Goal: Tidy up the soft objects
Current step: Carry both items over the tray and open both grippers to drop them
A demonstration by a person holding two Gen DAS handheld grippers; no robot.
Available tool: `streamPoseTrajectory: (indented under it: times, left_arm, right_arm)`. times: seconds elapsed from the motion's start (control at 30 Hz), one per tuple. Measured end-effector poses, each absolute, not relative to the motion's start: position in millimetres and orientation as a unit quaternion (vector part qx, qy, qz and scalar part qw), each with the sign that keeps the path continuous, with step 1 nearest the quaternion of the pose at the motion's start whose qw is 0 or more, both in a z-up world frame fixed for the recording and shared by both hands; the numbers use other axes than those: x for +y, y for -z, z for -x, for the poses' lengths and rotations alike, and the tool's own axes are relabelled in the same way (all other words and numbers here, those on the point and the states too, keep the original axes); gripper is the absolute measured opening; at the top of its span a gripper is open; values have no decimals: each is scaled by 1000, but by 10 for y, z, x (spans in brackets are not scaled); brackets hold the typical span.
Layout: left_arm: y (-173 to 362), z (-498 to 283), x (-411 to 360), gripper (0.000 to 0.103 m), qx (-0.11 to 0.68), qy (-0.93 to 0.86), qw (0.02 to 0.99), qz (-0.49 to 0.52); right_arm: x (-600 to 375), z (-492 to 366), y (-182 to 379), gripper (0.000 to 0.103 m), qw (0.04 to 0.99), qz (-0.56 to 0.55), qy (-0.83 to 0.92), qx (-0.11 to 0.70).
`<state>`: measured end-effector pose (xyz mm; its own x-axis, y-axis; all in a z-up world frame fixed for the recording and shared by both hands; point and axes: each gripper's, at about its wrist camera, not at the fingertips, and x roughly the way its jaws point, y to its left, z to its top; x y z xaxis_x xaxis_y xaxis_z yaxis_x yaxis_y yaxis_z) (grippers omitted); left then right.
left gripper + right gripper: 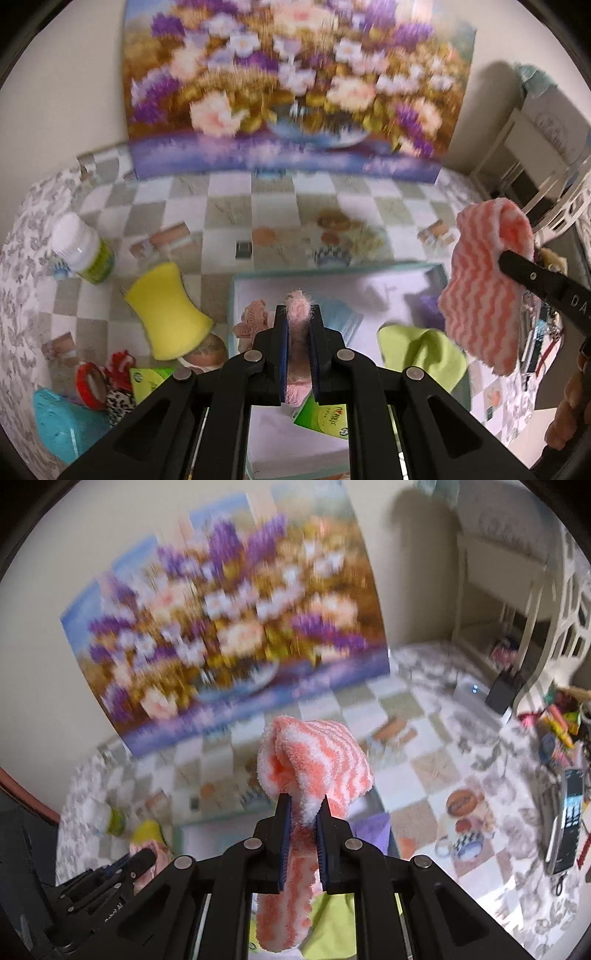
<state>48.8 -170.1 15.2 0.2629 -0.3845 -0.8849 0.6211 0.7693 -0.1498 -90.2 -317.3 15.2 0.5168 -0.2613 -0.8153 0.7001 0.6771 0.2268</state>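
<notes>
Two cloths we held clamped above the box [236, 295], ready to drop in: left gripper [298, 321] pinching pink fluff [297, 314], right gripper [303, 812] the striped towel [317, 760].

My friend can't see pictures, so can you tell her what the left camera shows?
The left tongs pinch a fuzzy pink cloth above a white box holding a green cloth. On the right, the other tongs hold up an orange-and-white striped towel. A yellow sponge lies left of the box on the checkered tablecloth.
</notes>
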Motion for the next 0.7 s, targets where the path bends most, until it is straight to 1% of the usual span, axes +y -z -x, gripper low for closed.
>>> streamPoseTrajectory:
  times: [0.23, 0.37, 0.47, 0.53, 0.57, 0.6, 0.63, 0.7]
  left_arm:
    - [309, -544, -1781, 10, 555, 301, 763, -136]
    - [484, -539, -1823, 11, 574, 296, 750, -139]
    - [551, -533, -1838, 22, 585, 290, 744, -141]
    - [543, -526, -1838, 41, 583, 284, 747, -147]
    - [530, -534, -1834, 45, 582, 282, 749, -145]
    - [506, -542, -1824, 51, 580, 282, 751, -142]
    - [475, -552, -1810, 54, 578, 281, 753, -138]
    - [412, -577, -1790, 59, 574, 278, 759, -133]
  right_arm:
    - [-3223, 758, 395, 13, 792, -299, 277, 454]
    - [-3231, 720, 590, 16, 779, -303, 274, 476]
    - [-3235, 700, 669, 17, 771, -306, 273, 487]
    - [-3232, 689, 657, 18, 771, -304, 274, 487]
    - [-3231, 682, 644, 20, 772, -302, 275, 487]
    - [-3227, 680, 627, 25, 772, -299, 277, 487]
    - [-3225, 677, 612, 28, 772, -298, 278, 487]
    - [-3222, 672, 589, 43, 771, -296, 281, 489]
